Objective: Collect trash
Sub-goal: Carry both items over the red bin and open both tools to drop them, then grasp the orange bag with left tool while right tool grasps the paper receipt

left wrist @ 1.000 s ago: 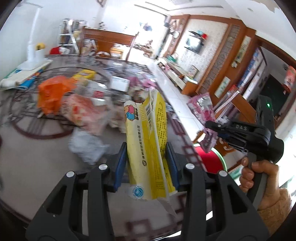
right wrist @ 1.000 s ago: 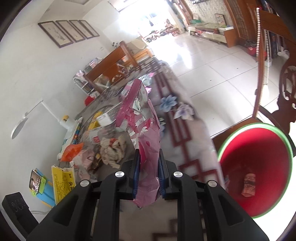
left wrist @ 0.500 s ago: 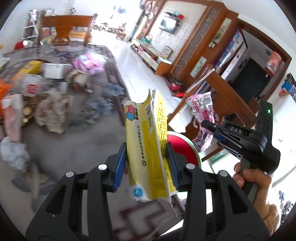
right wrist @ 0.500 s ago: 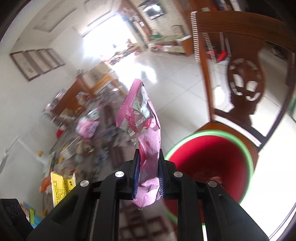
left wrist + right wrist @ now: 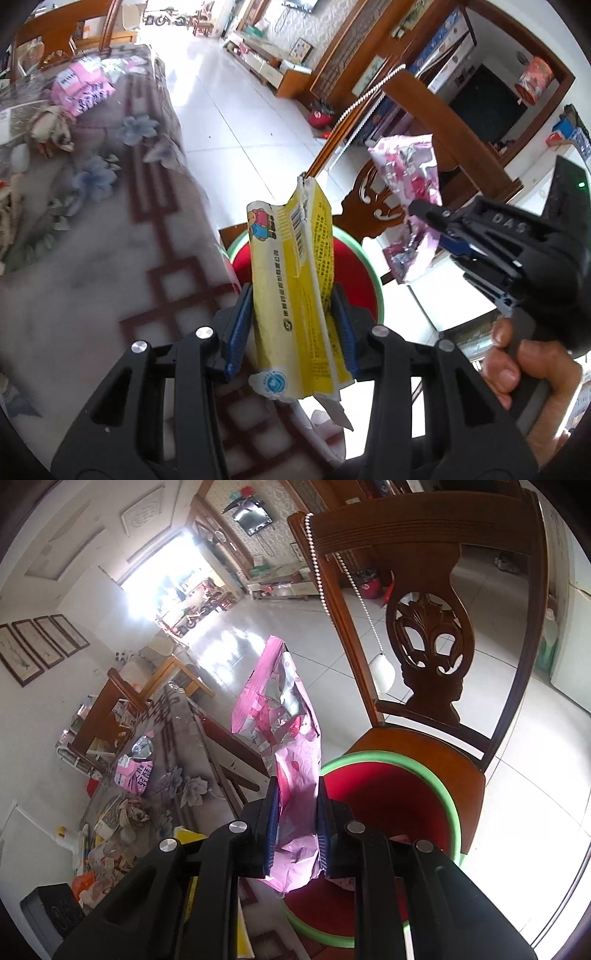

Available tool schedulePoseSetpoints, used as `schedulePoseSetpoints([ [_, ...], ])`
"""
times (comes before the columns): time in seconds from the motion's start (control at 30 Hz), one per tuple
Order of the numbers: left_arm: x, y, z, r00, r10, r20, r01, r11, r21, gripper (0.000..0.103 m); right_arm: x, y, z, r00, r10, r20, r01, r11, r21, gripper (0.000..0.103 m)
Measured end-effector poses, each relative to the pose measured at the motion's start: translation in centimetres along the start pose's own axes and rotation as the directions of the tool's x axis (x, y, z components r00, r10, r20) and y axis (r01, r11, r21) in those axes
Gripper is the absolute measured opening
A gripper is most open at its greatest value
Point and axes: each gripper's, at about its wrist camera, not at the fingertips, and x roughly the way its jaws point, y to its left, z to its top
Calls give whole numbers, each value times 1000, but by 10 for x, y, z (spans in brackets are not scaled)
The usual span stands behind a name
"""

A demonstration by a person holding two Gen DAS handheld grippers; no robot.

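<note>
1. Nearest in the left wrist view: left gripper, blue pads pressed against both sides of a yellow wrapper, torn at its top edge, printed with a cartoon figure and a barcode, standing upright between the fingers.
2. Nearest in the right wrist view: right gripper, fingers clamped tight on a pink foil bag, crumpled, its open top leaning up and away.
3. Just right of the yellow wrapper, seen from the left wrist: the right gripper gripped by a hand, the pink foil bag sticking out of its tips.
4. Directly behind and below both held items: red bin with a green rim, resting on the seat of a wooden chair; a small scrap lying inside, too hidden to identify.
5. Left of the bin: table under a flower-patterned cloth, its edge close beside the chair.
6. Farther along the table: a pink package, crumpled paper, more loose litter toward the far end.
7. Beyond: pale tiled floor, wooden cabinets, a bright doorway.
</note>
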Motion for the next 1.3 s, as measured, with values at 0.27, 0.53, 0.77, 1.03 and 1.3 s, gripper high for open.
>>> schedulePoseSetpoints([
  [0.27, 21, -1, 1, 998, -25, -53, 25, 1000, -12, 43, 3, -3, 1, 999, -45, 0, 45, 999, 15, 26],
  [0.53, 6, -7, 2, 1000, -18, -14, 19, 999, 40, 71, -5, 3, 4, 991, -110, 78, 106, 993, 49, 62],
  [0.77, -39, 28, -4, 997, 30, 69, -30, 1000, -1, 73, -2, 23, 2, 993, -84, 82, 83, 996, 20, 69],
  [1.03, -160, 123, -11, 947, 199, 253, -166, 975, -145, 73, 11, 65, -11, 998, -43, 38, 45, 997, -61, 70],
  [1.3, -244, 263, -15, 844, 472, 257, -351, 846, -401, 82, 27, 121, -37, 1000, -8, -20, 5, 984, -177, 74],
])
